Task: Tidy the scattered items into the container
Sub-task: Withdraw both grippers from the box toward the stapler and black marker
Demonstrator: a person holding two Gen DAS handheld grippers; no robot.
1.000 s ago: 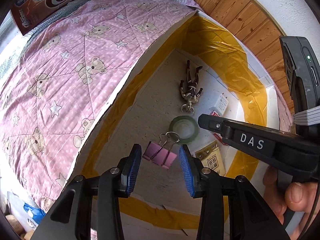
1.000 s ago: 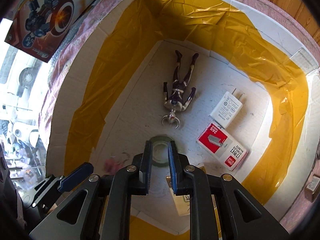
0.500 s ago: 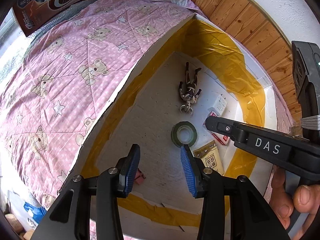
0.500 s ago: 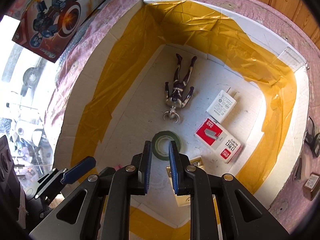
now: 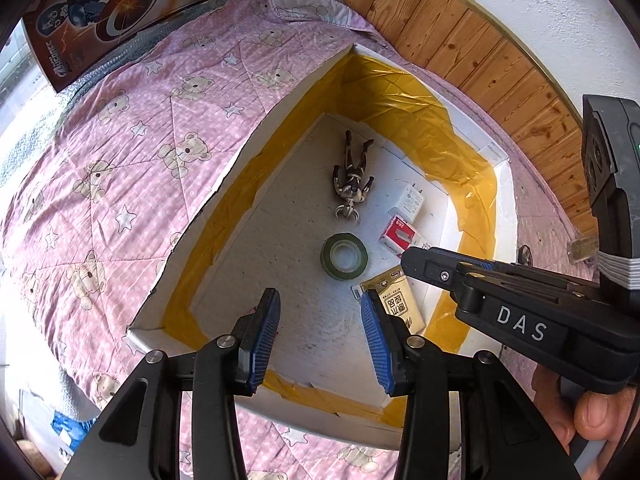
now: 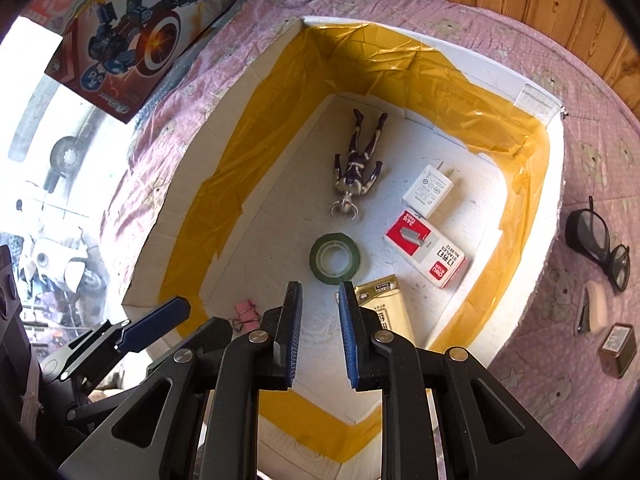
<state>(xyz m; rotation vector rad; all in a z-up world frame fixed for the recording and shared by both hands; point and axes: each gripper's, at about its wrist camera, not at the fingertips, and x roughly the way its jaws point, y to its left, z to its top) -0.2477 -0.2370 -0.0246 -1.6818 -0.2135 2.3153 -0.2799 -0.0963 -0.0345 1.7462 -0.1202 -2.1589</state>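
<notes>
A white box (image 6: 556,184) lined with yellow tape sits on a pink bear-print quilt (image 5: 120,152). On its floor lie an action figure (image 6: 356,168), a green tape roll (image 6: 335,258), a white charger (image 6: 428,190), a red-and-white staples box (image 6: 428,248), a tan packet (image 6: 380,296) and a pink binder clip (image 6: 246,308). My left gripper (image 5: 318,316) hangs open and empty over the box's near end. The right gripper (image 6: 320,308) hovers beside it above the tape roll, its fingers a narrow gap apart with nothing between them.
Black glasses (image 6: 600,244), a beige block (image 6: 596,304) and a small dark box (image 6: 618,344) lie on the quilt right of the white box. A toy carton (image 6: 140,36) leans at the far left. A wood-panelled wall (image 5: 480,60) runs behind. A hand (image 5: 600,420) holds the right gripper.
The pink binder clip left my open left fingers and now lies in the box's near left corner. Both grippers have pulled up and back from the box floor.
</notes>
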